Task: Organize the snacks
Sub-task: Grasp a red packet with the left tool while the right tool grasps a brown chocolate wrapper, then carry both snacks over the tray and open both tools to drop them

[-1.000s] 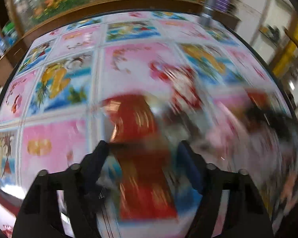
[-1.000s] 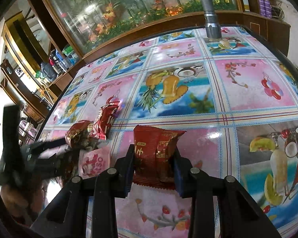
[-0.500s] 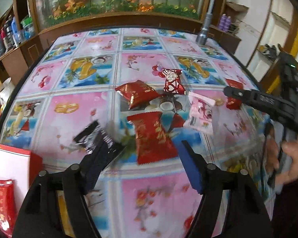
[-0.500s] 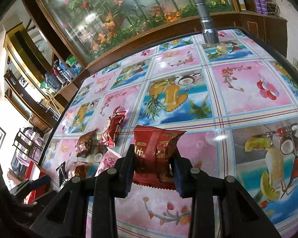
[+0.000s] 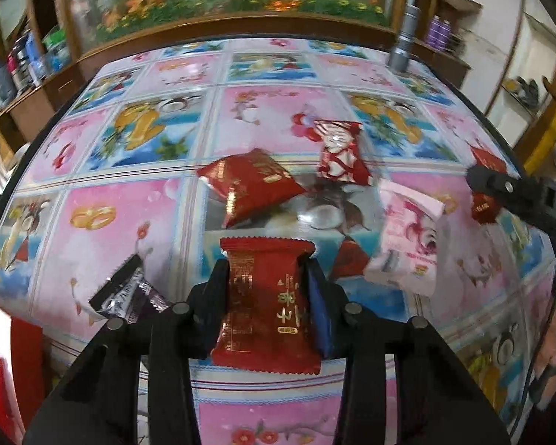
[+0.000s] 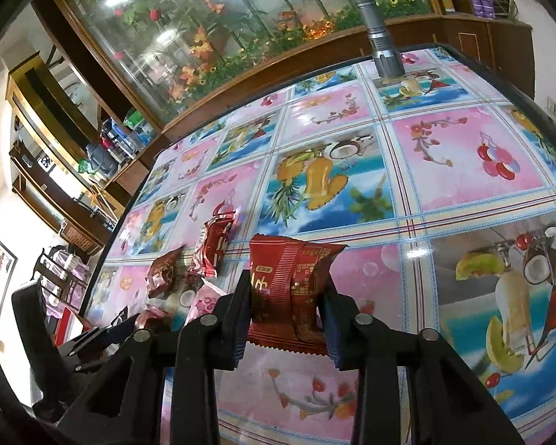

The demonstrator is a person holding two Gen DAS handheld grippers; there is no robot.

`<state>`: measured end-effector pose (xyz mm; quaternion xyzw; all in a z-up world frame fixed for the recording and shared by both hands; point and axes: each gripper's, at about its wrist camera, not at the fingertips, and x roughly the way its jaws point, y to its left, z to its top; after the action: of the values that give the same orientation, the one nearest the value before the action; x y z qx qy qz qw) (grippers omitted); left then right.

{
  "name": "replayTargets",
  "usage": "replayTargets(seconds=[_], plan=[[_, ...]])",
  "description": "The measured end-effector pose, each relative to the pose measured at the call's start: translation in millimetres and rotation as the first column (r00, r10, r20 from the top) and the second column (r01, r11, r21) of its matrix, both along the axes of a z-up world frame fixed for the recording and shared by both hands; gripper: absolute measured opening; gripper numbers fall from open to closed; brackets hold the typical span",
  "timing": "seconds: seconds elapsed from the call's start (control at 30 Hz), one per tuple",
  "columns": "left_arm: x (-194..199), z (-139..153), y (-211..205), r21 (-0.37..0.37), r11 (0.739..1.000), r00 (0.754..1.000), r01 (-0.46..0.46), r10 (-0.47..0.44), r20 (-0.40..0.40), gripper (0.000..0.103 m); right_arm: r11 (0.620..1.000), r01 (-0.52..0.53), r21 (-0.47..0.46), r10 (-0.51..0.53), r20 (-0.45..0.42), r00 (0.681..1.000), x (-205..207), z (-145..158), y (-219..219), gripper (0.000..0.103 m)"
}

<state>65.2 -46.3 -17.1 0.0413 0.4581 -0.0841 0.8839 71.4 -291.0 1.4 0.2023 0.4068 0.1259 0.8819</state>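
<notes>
Left gripper (image 5: 267,278) closing on a red pack (image 5: 267,307), pads against both its sides, pack low over the table (image 5: 111,230). Right gripper (image 6: 285,304) clamped on a dark red pack (image 6: 289,289) above the table. Loose on table: red pouch (image 5: 252,185), patterned pack (image 5: 341,152), pink pack (image 5: 407,237), black pack (image 5: 126,293)

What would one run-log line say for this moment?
left gripper: closing on red snack packet | right gripper: holding dark red packet | loose snacks: on table
</notes>
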Motion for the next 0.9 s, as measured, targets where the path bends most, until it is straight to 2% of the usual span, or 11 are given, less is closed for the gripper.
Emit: replayTargets(seconds=[0.3, 0.5, 0.7, 0.9], plan=[[-33, 9, 3, -0.008, 0.999, 0.998, 0.053, -0.053, 0.033, 0.033, 1.000, 0.008, 0.011, -0.008, 0.012, 1.000, -2, 4, -2, 0.035], [-76, 41, 18, -0.043, 0.998, 0.993, 0.054, -0.049, 0.105, 0.033, 0.999, -0.009, 0.039, 0.009, 0.012, 1.000, -3, 4, -4, 0.035], [-144, 78, 43, -0.069, 0.996, 0.978, 0.056, -0.041, 0.205, 0.033, 0.998, -0.015, 0.060, 0.014, 0.021, 1.000, -6, 4, -7, 0.035], [-180, 103, 75, -0.091, 0.995, 0.967, 0.037, -0.012, 0.255, 0.033, 0.991, -0.020, 0.130, 0.011, 0.073, 0.997, -32, 20, 0, 0.035]])
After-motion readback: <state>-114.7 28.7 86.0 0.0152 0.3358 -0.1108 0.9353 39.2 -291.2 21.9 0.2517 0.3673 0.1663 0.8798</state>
